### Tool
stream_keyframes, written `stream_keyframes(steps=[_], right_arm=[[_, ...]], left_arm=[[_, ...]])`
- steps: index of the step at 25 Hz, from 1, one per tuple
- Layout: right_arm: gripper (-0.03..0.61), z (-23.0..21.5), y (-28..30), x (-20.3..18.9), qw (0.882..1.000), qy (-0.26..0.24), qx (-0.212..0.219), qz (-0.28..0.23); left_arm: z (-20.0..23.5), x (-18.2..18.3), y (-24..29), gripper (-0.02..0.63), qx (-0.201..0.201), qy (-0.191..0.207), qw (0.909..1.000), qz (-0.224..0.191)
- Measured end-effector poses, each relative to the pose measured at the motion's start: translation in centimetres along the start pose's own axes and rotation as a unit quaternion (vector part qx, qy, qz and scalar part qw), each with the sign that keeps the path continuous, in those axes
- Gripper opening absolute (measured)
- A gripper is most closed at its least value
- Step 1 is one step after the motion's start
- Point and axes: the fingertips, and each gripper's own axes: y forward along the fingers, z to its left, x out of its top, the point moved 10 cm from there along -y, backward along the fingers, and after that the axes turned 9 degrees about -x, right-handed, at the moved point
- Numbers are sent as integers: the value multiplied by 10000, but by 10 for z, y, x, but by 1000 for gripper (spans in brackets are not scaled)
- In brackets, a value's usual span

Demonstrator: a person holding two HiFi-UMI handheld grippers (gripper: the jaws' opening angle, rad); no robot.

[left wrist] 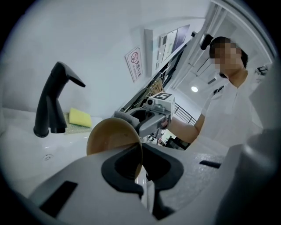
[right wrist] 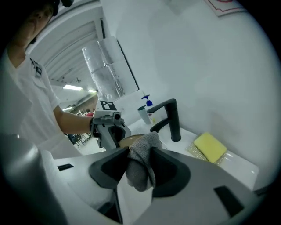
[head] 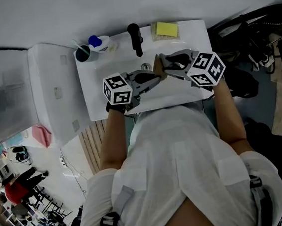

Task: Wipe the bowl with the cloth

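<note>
- We take the black faucet (head: pixel 135 39) as landmark. It stands at the back edge of the white washbasin (head: pixel 93 97).
- The left gripper (left wrist: pixel 142 173) is in front of the faucet, over the basin hollow. Its jaws are clamped tight on the rim of the tan bowl (left wrist: pixel 109 136).
- We see the bowl in front of the faucet and slightly to its right. It is held up off the basin and tipped on edge, so its round face looks back at the left gripper.
- The right gripper (right wrist: pixel 139 171) comes in from the front right of the faucet, nose to nose with the left one. Its jaws pinch a bunched grey cloth (right wrist: pixel 147 143), and the wad pokes out past the pads.
- The cloth meets the bowl at its upper rim, on the side away from the left gripper (the left gripper view shows this best; the head view is too crowded there).
- A yellow sponge (head: pixel 167 29) lies to the right of the faucet on the same back ledge, on a mesh pad.
- To the left of the faucet we note a dark cup (head: pixel 82 53) and a blue-capped bottle (head: pixel 99 41), side by side. The bottle is the nearer to the faucet.
- A person in a white short-sleeved top holds both grippers, standing across the basin from the faucet.
</note>
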Motion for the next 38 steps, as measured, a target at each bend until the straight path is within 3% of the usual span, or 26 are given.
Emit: stream_keyframes(steps=[2,3,5,11,17,21,25,29,32,38], right_arm=[[145,-1,-3,2,9999,-17,-18,-160],[92,-1,-5,3,9997,-51,-28,-241],[67,4,-6,6,9991,-162,-43,-390],[57,15,0,16,9972,-350,-77,-651],[57,-2,-5,11,9985,56,21,-536],[57,-10,-9,7,9971,344,-55,-671],[55,-5,-15,13,9937,523,16,-988],[55,14,-14,20,9951,132,110,-970],[55,13,-12,19,9955,25,-12,-952],[55,-12,-15,13,9932,560,-176,-1002]], left_arm=[[0,0,-2,18,-2,-31,9999,-119],[0,0,-4,18,15,-38,9998,-180],[0,2,-6,18,85,-46,9996,-278],[-2,5,-2,18,128,191,9997,37],[-24,7,3,20,-568,528,9959,467],[-33,12,4,21,-929,552,9935,366],[-24,13,1,18,-496,484,9974,194],[-13,15,0,18,-29,392,9992,37],[-15,16,2,20,-90,426,9990,61],[-33,20,9,25,-647,556,9962,198]])
